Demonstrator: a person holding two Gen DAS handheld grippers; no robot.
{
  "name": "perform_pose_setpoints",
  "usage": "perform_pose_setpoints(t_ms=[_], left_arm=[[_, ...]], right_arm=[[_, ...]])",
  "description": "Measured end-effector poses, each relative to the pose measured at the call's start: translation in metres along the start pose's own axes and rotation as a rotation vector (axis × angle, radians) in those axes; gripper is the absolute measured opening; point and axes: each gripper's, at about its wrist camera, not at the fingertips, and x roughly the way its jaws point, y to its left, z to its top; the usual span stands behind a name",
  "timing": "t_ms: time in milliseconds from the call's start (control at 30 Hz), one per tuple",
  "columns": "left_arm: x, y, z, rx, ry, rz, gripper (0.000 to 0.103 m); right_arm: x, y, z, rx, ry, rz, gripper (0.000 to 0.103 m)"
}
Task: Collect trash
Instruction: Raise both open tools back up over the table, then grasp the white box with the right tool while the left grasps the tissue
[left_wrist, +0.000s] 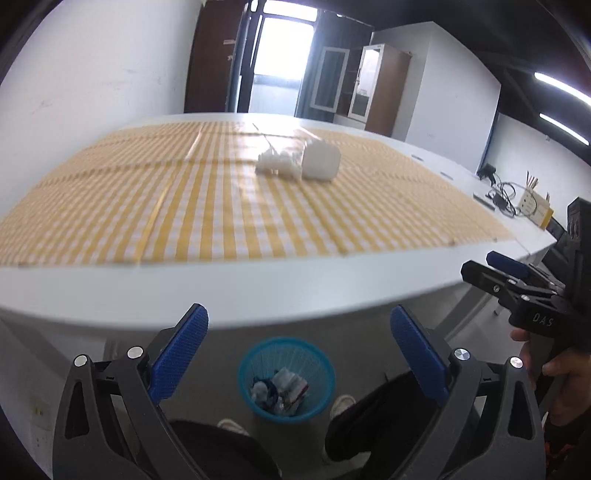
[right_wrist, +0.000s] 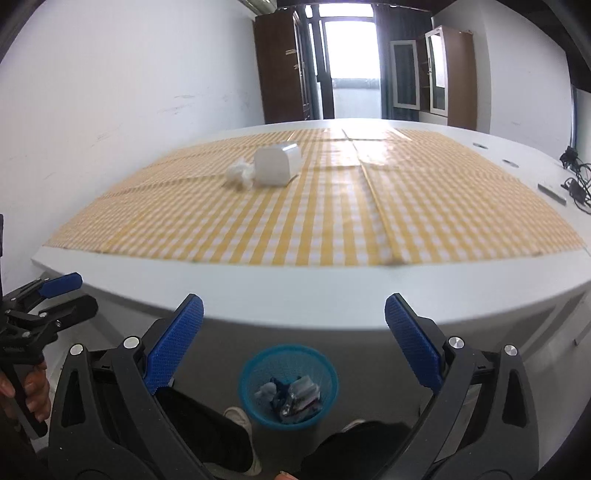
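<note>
Both the left gripper (left_wrist: 299, 325) and right gripper (right_wrist: 293, 314) are held spread wide, empty. A white carton (right_wrist: 276, 165) lies on the checked cloth (right_wrist: 314, 221), long axis receding, beside a crumpled tissue (right_wrist: 241, 172)

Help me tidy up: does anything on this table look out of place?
Yes. A crumpled white tissue lies against a white box on the yellow checked cloth, while the other trash already sits in the blue basket on the floor.
</note>
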Motion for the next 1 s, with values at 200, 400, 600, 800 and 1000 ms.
perform_pose_setpoints(t_ms=[200, 400, 600, 800, 1000], left_arm=[[0.017, 0.003, 0.035, 0.01, -0.013, -0.006, 0.097], [0.039, 0.009, 0.069, 0.004, -0.006, -0.011, 0.097], [0.067, 0.028, 0.103, -0.049, 0.024, -0.022, 0.097], [0.096, 0.043, 0.134, -0.099, 0.062, -0.054, 0.097], [0.125, 0.051, 0.153, -0.104, 0.094, -0.034, 0.096]], right_arm=[[0.025, -0.005, 0.033, -0.005, -0.005, -0.02, 0.094], [0.054, -0.009, 0.068, 0.015, 0.0, -0.006, 0.094], [0.086, -0.01, 0.099, 0.016, 0.013, -0.006, 0.094], [0.123, -0.011, 0.13, 0.027, 0.048, 0.018, 0.092], [0.159, -0.005, 0.15, 0.009, 0.088, 0.018, 0.082]])
